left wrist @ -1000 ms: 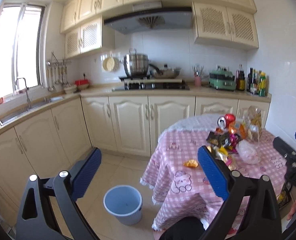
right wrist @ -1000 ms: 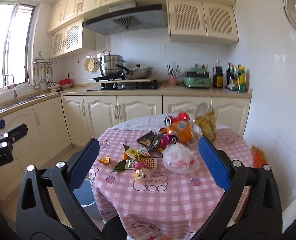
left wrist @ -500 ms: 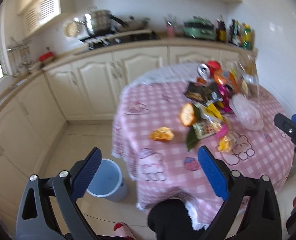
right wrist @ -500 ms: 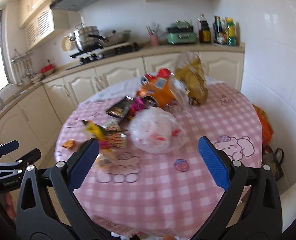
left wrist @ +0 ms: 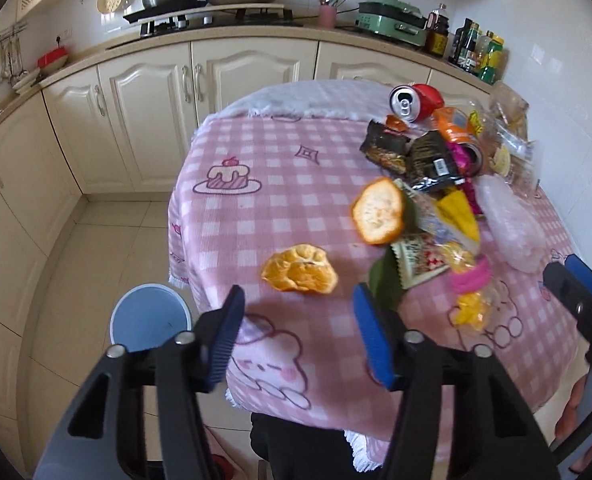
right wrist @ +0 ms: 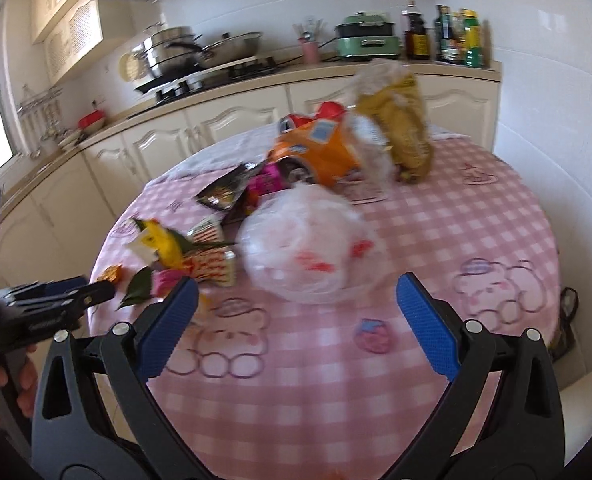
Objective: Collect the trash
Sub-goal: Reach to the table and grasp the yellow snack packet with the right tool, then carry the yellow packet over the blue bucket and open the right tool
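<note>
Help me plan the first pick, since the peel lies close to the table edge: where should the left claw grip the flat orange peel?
Grip the orange peel across its raised, curled rim, coming down from above on the near side. It lies flat and apart from the wrapper pile. The left claw is closing, with nothing between its jaws.

the left hand-held gripper (left wrist: 298, 330) tilts steeply downward, its jaws closing with nothing between them. the right hand-held gripper (right wrist: 296, 320) slants downward too, jaws spread wide and empty.
</note>
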Demonstrator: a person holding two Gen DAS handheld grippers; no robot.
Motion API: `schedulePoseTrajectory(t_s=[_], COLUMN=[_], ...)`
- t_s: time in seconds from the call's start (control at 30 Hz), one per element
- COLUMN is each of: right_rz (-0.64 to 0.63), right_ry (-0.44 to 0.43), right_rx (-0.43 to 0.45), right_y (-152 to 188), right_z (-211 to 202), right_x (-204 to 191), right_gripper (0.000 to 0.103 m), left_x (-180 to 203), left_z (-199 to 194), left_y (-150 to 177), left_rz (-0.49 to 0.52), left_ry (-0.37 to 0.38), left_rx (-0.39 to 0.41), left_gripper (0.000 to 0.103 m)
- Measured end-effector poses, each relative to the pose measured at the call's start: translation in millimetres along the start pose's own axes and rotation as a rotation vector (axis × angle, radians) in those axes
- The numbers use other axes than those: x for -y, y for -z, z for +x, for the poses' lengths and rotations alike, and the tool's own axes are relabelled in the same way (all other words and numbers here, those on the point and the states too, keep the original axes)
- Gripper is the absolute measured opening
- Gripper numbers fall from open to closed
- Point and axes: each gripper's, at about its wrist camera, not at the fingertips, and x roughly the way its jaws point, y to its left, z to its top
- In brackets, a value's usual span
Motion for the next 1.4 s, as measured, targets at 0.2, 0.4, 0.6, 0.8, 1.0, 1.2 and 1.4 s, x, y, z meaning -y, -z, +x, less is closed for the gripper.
schedulePoseTrajectory(t_s=[0.2, 0.4, 0.6, 0.8, 1.0, 1.2, 1.4], right_rz=[-0.027, -0.054, -0.133, -0.206, -0.225, -0.245, -0.325], right_ry=[0.005, -0.012, -0.051, -0.044, -0.03, -0.067, -0.228], right_rx=[-0.01, -0.033, -0.04, -0.113, -0.053, 0.046, 0.014], right_y=[0, -1, -3, 2, 2, -15, -16], right_z=[5, 10, 13, 32, 15, -20, 3], right_x=[-13, -30, -65, -88, -91, -112, -185], right_gripper=[0.097, 0.097, 0.081, 0.028, 0.021, 0.021, 0.021], left_x=[-2, -9, -18, -26, -36, -54, -104], left_z=[10, 2, -26, -48, -64, -84, -91], left_y=[-10, -7, 7, 20, 25, 25, 37], left_rz=[0.025, 0.023, 0.01, -0.003, -0.023, -0.06, -0.145], left_ry=[0.001, 0.054, 0.082, 0.099, 0.127, 0.152, 0.082], left_rx=[0.003, 0.034, 0.076, 0.109, 0.143, 0.202, 0.223], left_gripper=[0.042, 0.041, 0.041, 0.041, 0.041, 0.041, 0.041])
